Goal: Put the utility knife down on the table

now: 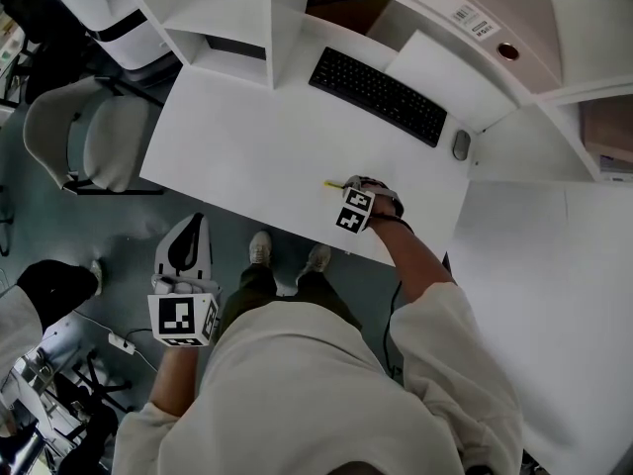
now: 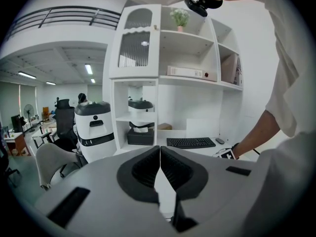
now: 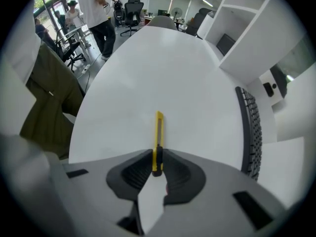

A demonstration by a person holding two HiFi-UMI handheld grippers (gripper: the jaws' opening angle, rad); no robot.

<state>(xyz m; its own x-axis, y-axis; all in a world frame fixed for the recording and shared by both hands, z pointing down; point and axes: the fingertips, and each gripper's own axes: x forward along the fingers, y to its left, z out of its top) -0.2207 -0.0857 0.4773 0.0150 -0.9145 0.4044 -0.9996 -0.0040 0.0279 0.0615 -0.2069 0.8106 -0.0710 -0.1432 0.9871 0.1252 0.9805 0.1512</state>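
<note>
The white table (image 1: pixel 247 137) backs onto a shelf cubby (image 2: pixel 148 118) holding a tissue box (image 2: pixel 139 137). Off the table, the left gripper (image 2: pixel 160 168) is closed, empty. The right gripper (image 3: pixel 157 163) clamps the yellow utility knife (image 3: pixel 158 132) by its rear end over the tabletop, its length pointing straight out beyond the jaws.

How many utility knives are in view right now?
1. The yellow utility knife is clamped in the right gripper, over the white table near its front edge. Others could be hidden from view.
</note>
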